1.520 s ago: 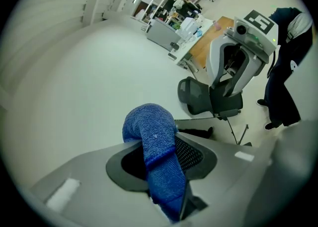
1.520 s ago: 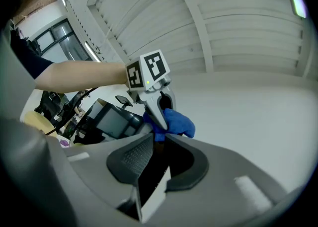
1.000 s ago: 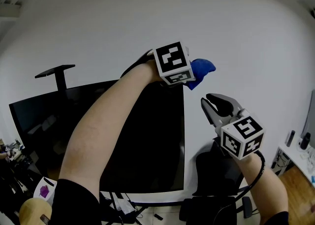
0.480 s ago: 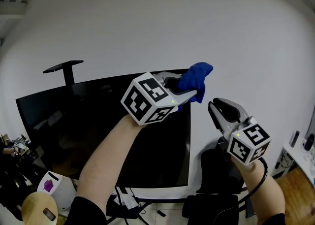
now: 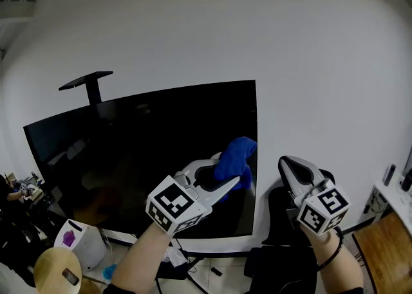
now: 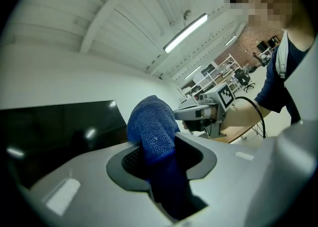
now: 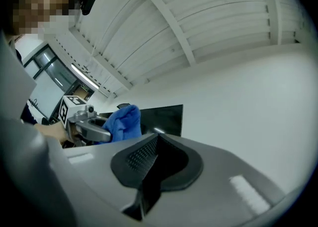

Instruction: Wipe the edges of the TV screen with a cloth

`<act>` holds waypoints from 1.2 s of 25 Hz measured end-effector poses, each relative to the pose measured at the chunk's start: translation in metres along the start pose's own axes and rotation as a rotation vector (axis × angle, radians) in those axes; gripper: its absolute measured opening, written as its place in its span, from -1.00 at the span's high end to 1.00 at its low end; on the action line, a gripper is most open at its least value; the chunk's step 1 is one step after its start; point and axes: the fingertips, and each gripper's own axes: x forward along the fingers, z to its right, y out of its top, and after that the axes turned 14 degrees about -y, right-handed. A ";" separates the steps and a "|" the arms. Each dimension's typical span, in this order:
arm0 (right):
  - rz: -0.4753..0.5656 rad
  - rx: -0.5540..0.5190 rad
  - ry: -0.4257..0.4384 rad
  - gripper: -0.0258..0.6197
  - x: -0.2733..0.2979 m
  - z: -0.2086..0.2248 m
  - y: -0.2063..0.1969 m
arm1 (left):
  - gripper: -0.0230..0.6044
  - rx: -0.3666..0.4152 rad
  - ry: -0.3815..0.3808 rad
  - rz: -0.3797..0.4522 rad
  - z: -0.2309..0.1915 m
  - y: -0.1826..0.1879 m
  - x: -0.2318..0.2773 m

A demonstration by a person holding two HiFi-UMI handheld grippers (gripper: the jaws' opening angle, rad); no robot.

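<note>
Nearest, at 6 o'clock in the head view, the left tongs (image 5: 242,181) are clamped on a bunched blue cloth (image 5: 234,155), most of it bulging past the tips, probably so soft fabric rather than hard plastic meets the glass. At 4 o'clock the right tongs (image 5: 288,161) are closed on nothing and stand clear of the set, seemingly just kept out of the way. Beyond them, the cloth sits in front of the lower right part of the dark TV screen (image 5: 129,151), just beside its right edge at 3 o'clock, a likely spot for wiping that edge; contact cannot be confirmed. Farthest is a plain white wall (image 5: 322,61).
</note>
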 end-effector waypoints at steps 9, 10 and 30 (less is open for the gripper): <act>-0.084 0.127 -0.032 0.91 -0.049 -0.040 -0.058 | 0.52 -0.269 -0.047 0.067 0.067 -0.100 -0.038; -0.096 0.139 -0.038 0.91 -0.055 -0.044 -0.065 | 0.52 -0.290 -0.054 0.068 0.074 -0.109 -0.042; -0.223 0.257 -0.159 0.91 -0.129 -0.108 -0.141 | 0.52 -0.461 -0.156 0.083 0.170 -0.170 -0.087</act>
